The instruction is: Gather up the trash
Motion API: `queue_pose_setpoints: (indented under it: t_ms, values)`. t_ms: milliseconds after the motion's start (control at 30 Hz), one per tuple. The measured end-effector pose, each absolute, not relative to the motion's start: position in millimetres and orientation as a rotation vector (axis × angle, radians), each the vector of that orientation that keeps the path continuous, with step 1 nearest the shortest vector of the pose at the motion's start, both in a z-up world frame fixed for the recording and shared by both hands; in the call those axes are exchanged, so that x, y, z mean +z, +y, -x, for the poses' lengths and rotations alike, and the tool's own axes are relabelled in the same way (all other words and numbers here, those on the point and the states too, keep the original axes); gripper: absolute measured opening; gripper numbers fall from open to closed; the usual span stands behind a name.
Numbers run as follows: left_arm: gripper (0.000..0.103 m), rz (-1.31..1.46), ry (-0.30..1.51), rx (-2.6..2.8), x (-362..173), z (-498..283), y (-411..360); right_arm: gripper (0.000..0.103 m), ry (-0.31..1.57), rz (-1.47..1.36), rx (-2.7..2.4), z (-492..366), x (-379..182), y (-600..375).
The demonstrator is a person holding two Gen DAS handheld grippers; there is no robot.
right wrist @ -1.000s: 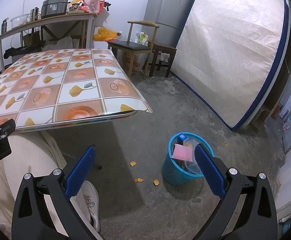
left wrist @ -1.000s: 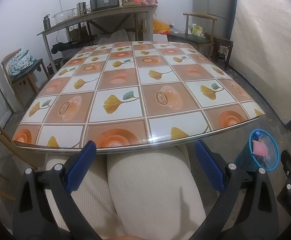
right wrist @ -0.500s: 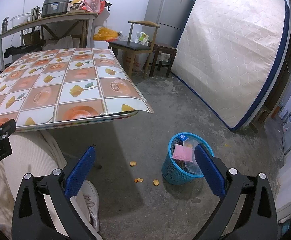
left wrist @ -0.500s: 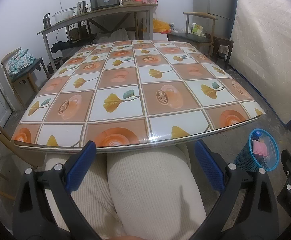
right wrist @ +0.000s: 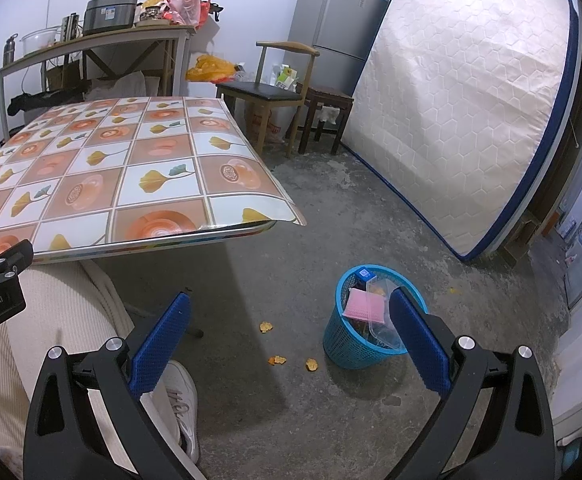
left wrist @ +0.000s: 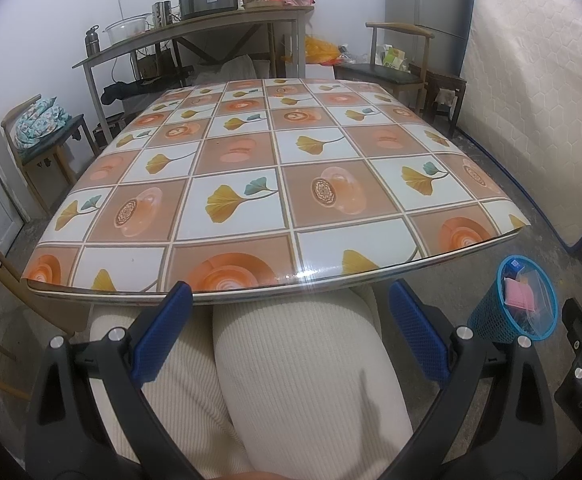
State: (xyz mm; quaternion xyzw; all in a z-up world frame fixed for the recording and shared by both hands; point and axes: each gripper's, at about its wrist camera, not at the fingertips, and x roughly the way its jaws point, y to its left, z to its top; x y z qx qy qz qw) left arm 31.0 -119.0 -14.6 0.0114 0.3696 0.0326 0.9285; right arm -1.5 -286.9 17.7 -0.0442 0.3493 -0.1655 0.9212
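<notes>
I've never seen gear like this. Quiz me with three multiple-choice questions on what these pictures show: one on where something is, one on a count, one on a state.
1. Where does the blue plastic mesh wastebasket stand?
A. on the grey concrete floor beside the table
B. on the tiled tabletop
C. on the wooden chair

2. How many small orange scraps lie on the floor near the basket?
A. one
B. three
C. six

3. How does the right gripper with blue padded fingers stand?
A. shut on a pink packet
B. shut with nothing in it
C. open, holding nothing

Answers:
1 A: the right wrist view shows it on bare floor, off the corner of the table.
2 B: three bits are visible, all left of the basket.
3 C: its fingers stand wide apart with only floor between them; the left gripper is open too.
</notes>
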Motion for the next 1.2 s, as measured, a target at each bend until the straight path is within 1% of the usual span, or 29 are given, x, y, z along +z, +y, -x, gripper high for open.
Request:
queue_pose_setpoints:
  t_ms: [1200]
  values:
    - [0.095, -0.022, 0.769, 0.061, -18.1, -34.3, -118.8, 0.097, 0.708, 0.097, -0.342, 0.2, 21.1, -286.4]
